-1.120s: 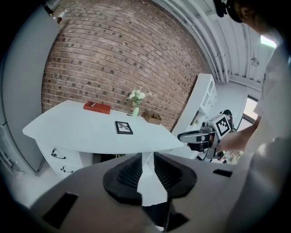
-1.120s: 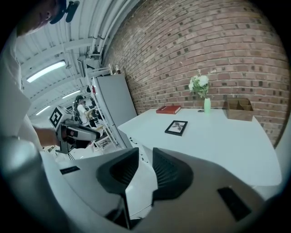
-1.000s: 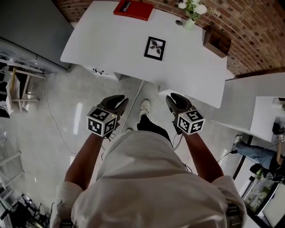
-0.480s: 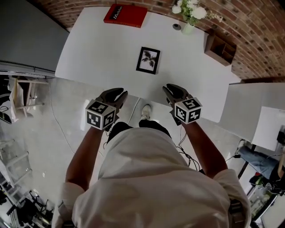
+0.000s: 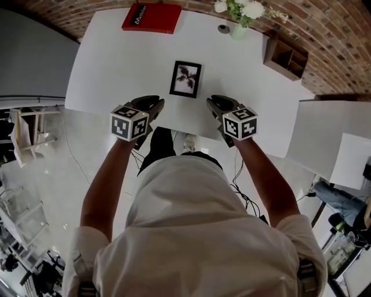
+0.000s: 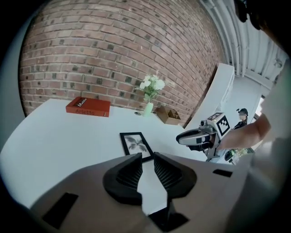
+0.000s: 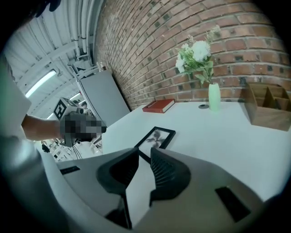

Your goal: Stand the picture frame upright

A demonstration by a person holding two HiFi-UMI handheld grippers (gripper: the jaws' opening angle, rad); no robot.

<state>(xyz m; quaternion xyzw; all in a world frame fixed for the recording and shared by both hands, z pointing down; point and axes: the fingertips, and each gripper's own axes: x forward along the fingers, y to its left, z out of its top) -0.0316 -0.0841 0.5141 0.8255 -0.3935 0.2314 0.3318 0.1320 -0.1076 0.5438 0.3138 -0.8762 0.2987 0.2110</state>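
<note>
White table vs brick wall; pale glossy floor below w/ cables. A 2nd white surface stands to the right and a grey panel to the left.

Picture frame lies flat, face up, black border, leaf-like print, near the table's front edge. It's ahead of and between both grippers, touched by neither. At the back edge: red book, pale green vase w/ white flowers, wooden desk organiser.

Left gripper: jaws a little apart, narrow gap, only bare tabletop showing through. Right gripper: same, slightly parted, nothing held.

Only the head view gives the floor, the person's pale shirt and both marker cubes. The left gripper view alone catches the right gripper side-on, hovering above the table edge. The right gripper view alone shows a ceiling strip light.

Frame's near corner is cut off behind the jaws in both gripper views. Frame's back can't be seen. Small dark round item by the vase: can't ID. Book title too small to read.
</note>
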